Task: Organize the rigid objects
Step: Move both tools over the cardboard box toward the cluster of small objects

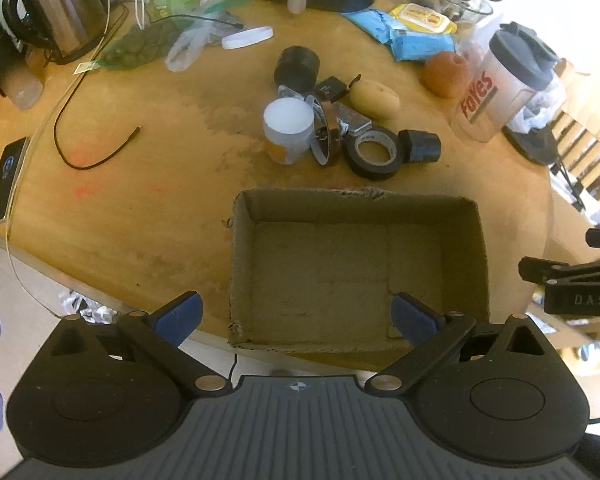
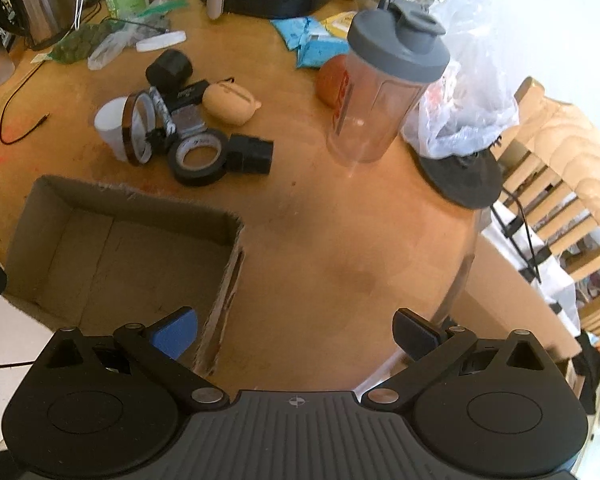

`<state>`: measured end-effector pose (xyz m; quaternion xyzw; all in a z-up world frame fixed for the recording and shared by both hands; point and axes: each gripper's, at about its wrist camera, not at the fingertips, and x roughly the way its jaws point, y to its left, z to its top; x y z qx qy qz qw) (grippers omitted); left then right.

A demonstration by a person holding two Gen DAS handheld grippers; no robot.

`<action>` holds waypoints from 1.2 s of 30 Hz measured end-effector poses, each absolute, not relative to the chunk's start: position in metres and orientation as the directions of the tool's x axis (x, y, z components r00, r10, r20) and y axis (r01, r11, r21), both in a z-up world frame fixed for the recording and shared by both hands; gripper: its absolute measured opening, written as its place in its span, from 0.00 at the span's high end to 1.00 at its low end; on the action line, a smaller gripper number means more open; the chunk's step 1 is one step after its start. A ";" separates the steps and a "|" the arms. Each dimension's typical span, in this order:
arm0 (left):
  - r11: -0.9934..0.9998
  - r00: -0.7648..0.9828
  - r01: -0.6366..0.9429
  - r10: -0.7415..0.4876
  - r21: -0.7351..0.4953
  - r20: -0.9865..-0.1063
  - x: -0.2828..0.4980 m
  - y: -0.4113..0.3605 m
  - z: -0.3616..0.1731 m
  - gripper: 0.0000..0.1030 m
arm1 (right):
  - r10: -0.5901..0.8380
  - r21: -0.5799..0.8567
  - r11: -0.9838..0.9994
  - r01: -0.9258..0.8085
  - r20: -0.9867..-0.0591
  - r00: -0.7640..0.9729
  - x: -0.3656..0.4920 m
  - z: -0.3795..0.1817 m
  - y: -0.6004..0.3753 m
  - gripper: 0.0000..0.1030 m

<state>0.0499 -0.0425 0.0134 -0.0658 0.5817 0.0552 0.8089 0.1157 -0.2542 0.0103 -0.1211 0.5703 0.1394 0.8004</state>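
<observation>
An empty cardboard box (image 1: 476, 264) (image 2: 24, 216) sits at the near edge of the round wooden table (image 1: 140, 200). Beyond it lies a cluster: a white-lidded jar (image 1: 288, 130) (image 2: 110, 122), a roll of black tape (image 1: 374, 152) (image 2: 198, 156), a black adapter block (image 1: 420, 146) (image 2: 250, 154), a brown tape ring (image 1: 324, 132) (image 2: 136, 128), a tan case (image 1: 374, 100) (image 2: 230, 102) and a black cylinder (image 1: 298, 66) (image 2: 169, 67). My left gripper (image 1: 296, 316) hangs open over the box's near side. To the right of the box, my right gripper (image 2: 296, 334) is open, holding nothing.
A shaker bottle (image 2: 384, 88) (image 1: 496, 88), an orange fruit (image 1: 446, 74) and blue packets (image 1: 408, 40) stand at the right. A kettle (image 1: 60, 12), a black cable (image 1: 88, 140) and a phone (image 1: 6, 180) lie left. A wooden chair (image 2: 560, 200) stands past the table's right edge.
</observation>
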 end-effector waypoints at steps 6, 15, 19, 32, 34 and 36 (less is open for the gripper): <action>0.982 0.347 -0.187 0.081 0.016 -0.934 0.056 -0.046 0.018 0.00 | 0.106 -0.023 0.925 -0.379 -0.943 0.317 0.133 0.009 -0.255 0.00; 0.970 0.373 -0.220 0.185 0.107 -0.909 0.060 -0.036 0.008 0.00 | 0.210 0.109 0.930 -0.352 -0.941 0.265 0.147 -0.002 -0.244 0.00; 0.977 0.387 -0.166 0.187 0.131 -0.903 0.058 -0.032 0.005 0.00 | 0.255 0.161 0.928 -0.335 -0.932 0.258 0.149 -0.008 -0.238 0.00; 0.994 0.437 -0.100 0.075 0.035 -0.896 0.044 -0.008 0.001 0.00 | 0.275 0.180 0.945 -0.275 -0.889 0.366 0.161 -0.017 -0.238 0.00; 0.991 0.442 -0.113 0.114 0.071 -0.890 0.042 -0.006 -0.001 0.00 | 0.247 0.144 0.950 -0.279 -0.891 0.382 0.165 -0.020 -0.234 0.00; 0.985 0.458 -0.133 0.163 0.114 -0.874 0.039 -0.005 -0.001 0.00 | 0.245 0.127 0.947 -0.296 -0.881 0.406 0.168 -0.023 -0.230 0.00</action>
